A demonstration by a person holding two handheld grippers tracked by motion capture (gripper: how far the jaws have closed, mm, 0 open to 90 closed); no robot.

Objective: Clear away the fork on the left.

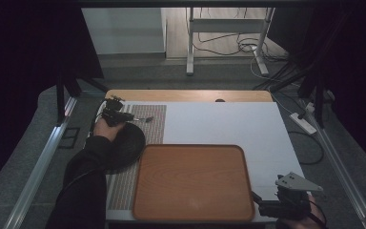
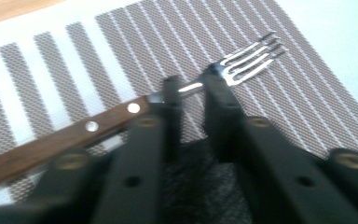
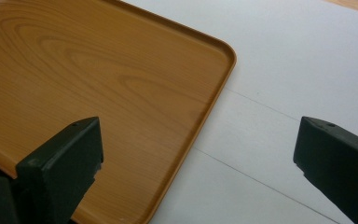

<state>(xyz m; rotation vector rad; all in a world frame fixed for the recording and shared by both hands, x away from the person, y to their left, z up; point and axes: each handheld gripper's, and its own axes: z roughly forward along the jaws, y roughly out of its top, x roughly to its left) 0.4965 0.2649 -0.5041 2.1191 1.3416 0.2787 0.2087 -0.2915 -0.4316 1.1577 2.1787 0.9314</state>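
One fork (image 2: 168, 95), wood handle, steel neck and tines, lies on the striped placemat (image 2: 279, 93) at the table's 10 o'clock. Left gripper (image 2: 193, 86) pinches its neck: stiff, light, slick, so handle likely grips better. Right gripper (image 3: 200, 154) spread wide beside the tray (image 3: 98, 84).

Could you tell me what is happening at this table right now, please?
A person works with a gripper in each hand. The left gripper is closed on a fork with a wooden handle, gripping its metal neck above the striped placemat, next to a dark round plate. The right gripper has its jaws wide apart and holds nothing, beside the right edge of an empty wooden tray.
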